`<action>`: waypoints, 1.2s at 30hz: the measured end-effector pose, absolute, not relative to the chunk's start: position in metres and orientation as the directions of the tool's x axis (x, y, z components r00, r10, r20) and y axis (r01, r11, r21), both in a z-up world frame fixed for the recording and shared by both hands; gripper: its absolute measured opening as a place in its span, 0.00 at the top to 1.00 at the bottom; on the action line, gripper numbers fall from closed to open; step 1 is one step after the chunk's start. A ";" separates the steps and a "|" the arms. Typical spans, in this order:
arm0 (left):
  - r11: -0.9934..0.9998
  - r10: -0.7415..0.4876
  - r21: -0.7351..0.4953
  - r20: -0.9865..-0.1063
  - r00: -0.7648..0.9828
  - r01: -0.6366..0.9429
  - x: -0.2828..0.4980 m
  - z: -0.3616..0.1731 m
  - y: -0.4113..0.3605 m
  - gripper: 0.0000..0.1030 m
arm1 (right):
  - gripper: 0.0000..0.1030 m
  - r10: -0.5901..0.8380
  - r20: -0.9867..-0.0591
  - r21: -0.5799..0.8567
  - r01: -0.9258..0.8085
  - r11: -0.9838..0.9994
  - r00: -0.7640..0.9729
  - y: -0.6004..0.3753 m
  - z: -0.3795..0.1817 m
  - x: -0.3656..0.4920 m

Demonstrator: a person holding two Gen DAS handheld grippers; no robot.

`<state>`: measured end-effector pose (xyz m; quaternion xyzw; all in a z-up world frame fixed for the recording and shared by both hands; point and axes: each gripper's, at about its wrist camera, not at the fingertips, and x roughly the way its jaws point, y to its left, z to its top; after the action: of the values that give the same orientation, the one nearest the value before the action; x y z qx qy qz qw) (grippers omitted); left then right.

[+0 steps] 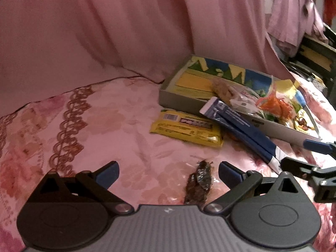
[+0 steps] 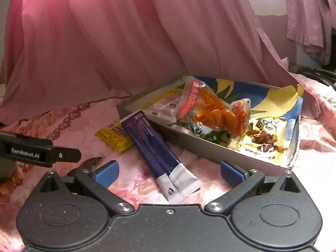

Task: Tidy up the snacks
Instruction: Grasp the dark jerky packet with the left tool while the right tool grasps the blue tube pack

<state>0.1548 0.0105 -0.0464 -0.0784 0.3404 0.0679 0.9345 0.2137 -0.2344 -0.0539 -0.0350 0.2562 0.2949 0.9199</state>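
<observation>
Snacks lie in and beside the shallow box (image 2: 210,155) on our pink floral bedspread (image 1: 105,113).
We hold both grippers spread, empty: left gripper (image 1: 169,173) around a dark snack packet (image 1: 198,183), right gripper (image 2: 168,173) around a blue sachet (image 2: 156,149); yellow packet (image 1: 187,129) beside the box.

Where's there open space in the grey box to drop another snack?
The shallow grey cardboard box is bare at its left end, beside the pink drape. Its right half is crowded with the orange snack bag and yellow packet.

I see pink floral bedspread (image 1: 117,113), centre frame: tray (image 1: 178,98), yellow packet (image 1: 187,128), blue sachet (image 2: 159,153), dark snack (image 1: 199,182) lying on it.
</observation>
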 end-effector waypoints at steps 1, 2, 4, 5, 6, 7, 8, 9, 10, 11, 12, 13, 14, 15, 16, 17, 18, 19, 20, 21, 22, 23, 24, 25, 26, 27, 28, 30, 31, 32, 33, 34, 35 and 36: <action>0.980 0.065 -0.100 -0.649 0.758 -0.170 0.158 -0.047 0.010 0.00 | 0.01 0.527 -0.495 0.084 -0.566 0.820 0.691 -0.233 -0.056 0.216; 0.982 0.055 -0.101 -0.656 0.753 -0.159 0.161 -0.048 0.009 0.00 | 0.01 0.528 -0.499 0.079 -0.570 0.818 0.688 -0.231 -0.058 0.219; 0.985 0.028 -0.108 -0.678 0.734 -0.138 0.167 -0.049 0.008 0.00 | 0.01 0.529 -0.503 0.064 -0.581 0.811 0.684 -0.228 -0.062 0.225; 0.985 0.017 -0.112 -0.687 0.727 -0.129 0.168 -0.050 0.008 0.00 | 0.02 0.530 -0.502 0.052 -0.588 0.807 0.683 -0.227 -0.064 0.227; 0.986 0.006 -0.116 -0.694 0.720 -0.120 0.168 -0.051 0.008 0.00 | 0.04 0.532 -0.503 0.040 -0.596 0.802 0.682 -0.225 -0.065 0.229; 0.987 -0.005 -0.118 -0.703 0.711 -0.109 0.168 -0.052 0.008 0.00 | 0.04 0.538 -0.503 0.031 -0.608 0.794 0.676 -0.222 -0.067 0.231; 0.988 -0.011 -0.115 -0.709 0.705 -0.100 0.167 -0.053 0.008 0.00 | 0.06 0.542 -0.506 0.022 -0.618 0.786 0.671 -0.220 -0.069 0.233; 0.990 -0.015 -0.111 -0.714 0.700 -0.092 0.167 -0.054 0.008 0.00 | 0.09 0.540 -0.511 0.010 -0.624 0.781 0.669 -0.217 -0.070 0.235; 0.991 -0.016 -0.103 -0.717 0.697 -0.084 0.165 -0.055 0.008 0.01 | 0.10 0.536 -0.520 -0.002 -0.629 0.778 0.665 -0.214 -0.072 0.236; 0.992 -0.014 -0.096 -0.721 0.693 -0.080 0.165 -0.056 0.007 0.01 | 0.12 0.538 -0.527 -0.006 -0.636 0.771 0.658 -0.212 -0.073 0.237; 0.993 -0.012 -0.090 -0.723 0.691 -0.077 0.164 -0.057 0.006 0.01 | 0.14 0.542 -0.530 -0.013 -0.645 0.764 0.652 -0.210 -0.075 0.238; 0.994 -0.015 -0.088 -0.724 0.690 -0.072 0.164 -0.058 0.005 0.04 | 0.14 0.540 -0.531 -0.026 -0.650 0.759 0.652 -0.207 -0.076 0.238; 0.994 -0.018 -0.088 -0.724 0.689 -0.067 0.164 -0.058 0.004 0.06 | 0.16 0.539 -0.531 -0.040 -0.654 0.755 0.654 -0.205 -0.077 0.238; 0.994 -0.020 -0.086 -0.726 0.687 -0.061 0.164 -0.059 0.002 0.09 | 0.18 0.537 -0.530 -0.053 -0.658 0.752 0.656 -0.204 -0.077 0.238; 0.995 -0.022 -0.081 -0.727 0.686 -0.053 0.164 -0.059 0.000 0.12 | 0.19 0.534 -0.530 -0.061 -0.658 0.751 0.658 -0.202 -0.078 0.239; 0.996 -0.023 -0.075 -0.725 0.689 -0.046 0.164 -0.058 -0.002 0.13 | 0.20 0.530 -0.534 -0.063 -0.656 0.752 0.658 -0.201 -0.079 0.240; 0.997 -0.025 -0.071 -0.721 0.693 -0.038 0.164 -0.058 -0.004 0.17 | 0.21 0.527 -0.538 -0.062 -0.654 0.754 0.658 -0.201 -0.080 0.242; 0.997 -0.032 -0.072 -0.719 0.695 -0.029 0.163 -0.057 -0.005 0.22 | 0.22 0.525 -0.541 -0.059 -0.652 0.756 0.657 -0.201 -0.082 0.242; 0.997 -0.038 -0.074 -0.720 0.693 -0.022 0.163 -0.057 -0.007 0.23 | 0.24 0.525 -0.541 -0.058 -0.652 0.756 0.657 -0.201 -0.082 0.243; 0.997 -0.038 -0.072 -0.720 0.692 -0.020 0.163 -0.057 -0.008 0.27 | 0.27 0.525 -0.541 -0.060 -0.652 0.755 0.657 -0.200 -0.082 0.243; 0.998 -0.033 -0.064 -0.720 0.693 -0.019 0.163 -0.058 -0.009 0.32 | 0.28 0.526 -0.540 -0.065 -0.656 0.752 0.657 -0.199 -0.082 0.242; 0.998 -0.028 -0.054 -0.722 0.692 -0.015 0.162 -0.058 -0.011 0.35 | 0.30 0.527 -0.540 -0.069 -0.659 0.749 0.656 -0.197 -0.083 0.242; 0.999 -0.026 -0.047 -0.723 0.691 -0.012 0.162 -0.058 -0.012 0.40 | 0.31 0.528 -0.541 -0.073 -0.662 0.746 0.655 -0.196 -0.084 0.242; 0.999 -0.028 -0.045 -0.723 0.691 -0.006 0.161 -0.057 -0.012 0.45 | 0.32 0.527 -0.542 -0.080 -0.664 0.743 0.655 -0.195 -0.084 0.241; 0.999 -0.034 -0.047 -0.725 0.688 -0.001 0.161 -0.057 -0.013 0.47 | 0.33 0.526 -0.541 -0.085 -0.665 0.742 0.656 -0.193 -0.085 0.241; 0.999 -0.033 -0.045 -0.727 0.685 0.001 0.161 -0.057 -0.015 0.47 | 0.35 0.526 -0.541 -0.087 -0.666 0.741 0.656 -0.193 -0.085 0.240; 0.999 -0.029 -0.041 -0.731 0.682 -0.001 0.161 -0.057 -0.016 0.48 | 0.35 0.526 -0.541 -0.089 -0.667 0.740 0.656 -0.193 -0.085 0.240; 0.999 -0.018 -0.036 -0.742 0.670 -0.013 0.161 -0.056 -0.018 0.48 | 0.43 0.522 -0.541 -0.097 -0.666 0.740 0.659 -0.192 -0.085 0.239; 0.999 -0.013 -0.039 -0.746 0.665 -0.024 0.161 -0.055 -0.019 0.49 | 0.45 0.518 -0.542 -0.104 -0.664 0.740 0.662 -0.191 -0.085 0.239; 0.998 -0.010 -0.047 -0.750 0.662 -0.039 0.161 -0.055 -0.020 0.49 | 0.51 0.512 -0.541 -0.113 -0.661 0.742 0.667 -0.191 -0.085 0.238; 0.997 -0.008 -0.058 -0.752 0.659 -0.054 0.160 -0.054 -0.020 0.49 | 0.52 0.507 -0.542 -0.121 -0.659 0.742 0.670 -0.190 -0.084 0.237; 0.995 -0.008 -0.071 -0.754 0.657 -0.070 0.159 -0.054 -0.020 0.49 | 0.53 0.502 -0.545 -0.128 -0.658 0.742 0.672 -0.190 -0.084 0.236; 0.993 -0.008 -0.082 -0.754 0.656 -0.083 0.158 -0.054 -0.020 0.49 | 0.55 0.499 -0.549 -0.132 -0.659 0.740 0.671 -0.189 -0.083 0.235; 0.992 -0.006 -0.086 -0.755 0.656 -0.090 0.156 -0.054 -0.021 0.50 | 0.57 0.496 -0.552 -0.138 -0.661 0.738 0.670 -0.188 -0.083 0.234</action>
<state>0.1562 -0.0207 -0.0536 -0.0579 0.4141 0.0233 0.9081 0.2338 -0.1883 -0.0830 -0.1658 0.2479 0.3219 0.8986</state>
